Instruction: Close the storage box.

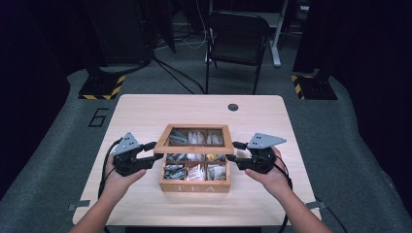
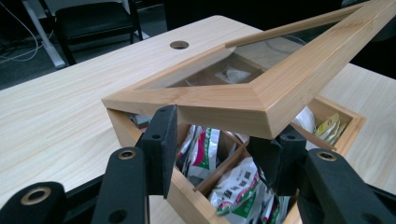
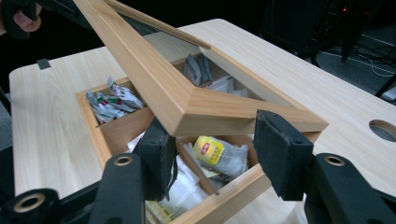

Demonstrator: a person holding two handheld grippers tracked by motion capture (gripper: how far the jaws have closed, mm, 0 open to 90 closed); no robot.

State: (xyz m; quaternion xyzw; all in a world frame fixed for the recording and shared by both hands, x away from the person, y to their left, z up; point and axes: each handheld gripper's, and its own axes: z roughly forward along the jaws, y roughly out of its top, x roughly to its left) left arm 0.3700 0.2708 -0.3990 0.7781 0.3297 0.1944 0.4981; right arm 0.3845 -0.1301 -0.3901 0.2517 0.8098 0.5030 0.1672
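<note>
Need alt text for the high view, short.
Two handheld claws, left claw and right claw, grip the front corners of a half-raised glass lid on a wooden tea box of sachets, on a light wooden table.

Both forearms are entering from the bottom edge of the high view. Left gripper (image 1: 151, 151) is sitting left of centre, jaws pointing right and gripping. Right gripper (image 1: 234, 151) is sitting right of centre, jaws pointing left, likewise gripping.

Wooden tea box (image 1: 194, 186) mid-table, glass-paned lid (image 1: 194, 151) half-raised, sachets (image 1: 195, 172) inside.
</note>
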